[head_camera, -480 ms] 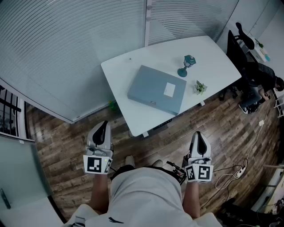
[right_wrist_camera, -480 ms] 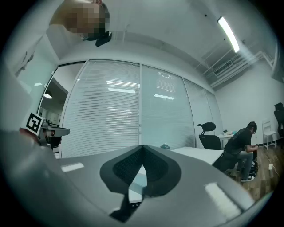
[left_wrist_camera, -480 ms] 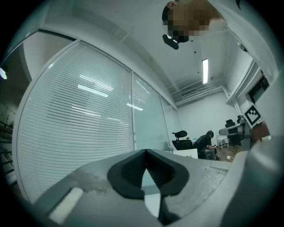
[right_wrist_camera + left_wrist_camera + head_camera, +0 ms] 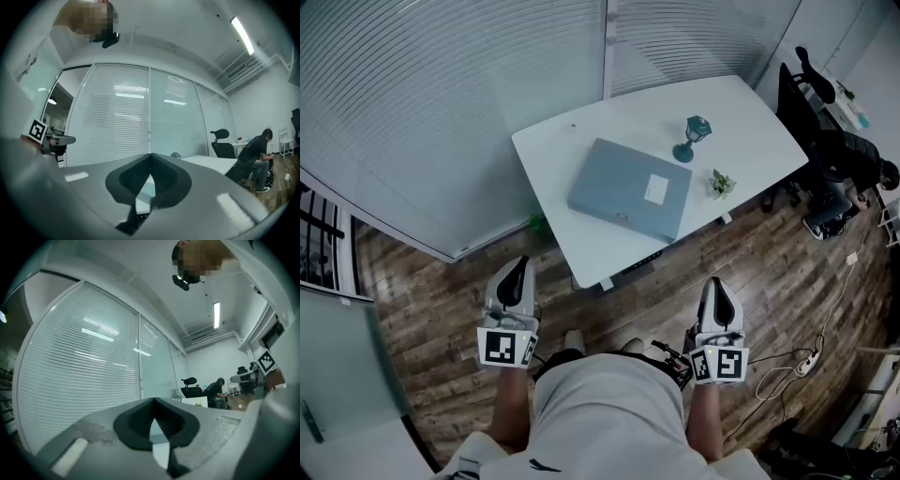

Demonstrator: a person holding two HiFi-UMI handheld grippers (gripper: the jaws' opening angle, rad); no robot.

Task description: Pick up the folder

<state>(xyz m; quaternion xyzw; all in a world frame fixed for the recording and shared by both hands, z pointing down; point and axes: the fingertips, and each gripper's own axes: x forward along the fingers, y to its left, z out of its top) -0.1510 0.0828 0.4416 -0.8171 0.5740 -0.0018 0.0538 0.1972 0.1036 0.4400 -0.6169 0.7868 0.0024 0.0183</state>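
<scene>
Both jaws are clenched shut with nothing between them. In the left gripper view, the left gripper (image 4: pixel 153 401) shows its dark pads meeting in a closed seam. In the right gripper view, the right gripper (image 4: pixel 151 155) shows the same.

In the head view, the two grippers are held level at the person's waist, side by side and apart, above a dark wooden floor (image 4: pixel 441 300). They point toward a white table (image 4: pixel 750 122) and are well apart from it.

The folder (image 4: pixel 623 192), grey-blue with a white label (image 4: pixel 656 188) on its cover, lies flat near the middle of the table, untouched. A small teal ornament (image 4: pixel 694 138) stands just beyond it. A little green plant (image 4: pixel 722 184) sits to its right near the table's edge.

A glass wall with blinds (image 4: pixel 441 94) runs behind the table. At the far right, a seated person (image 4: pixel 862 169) is near a black office chair (image 4: pixel 802 89).
</scene>
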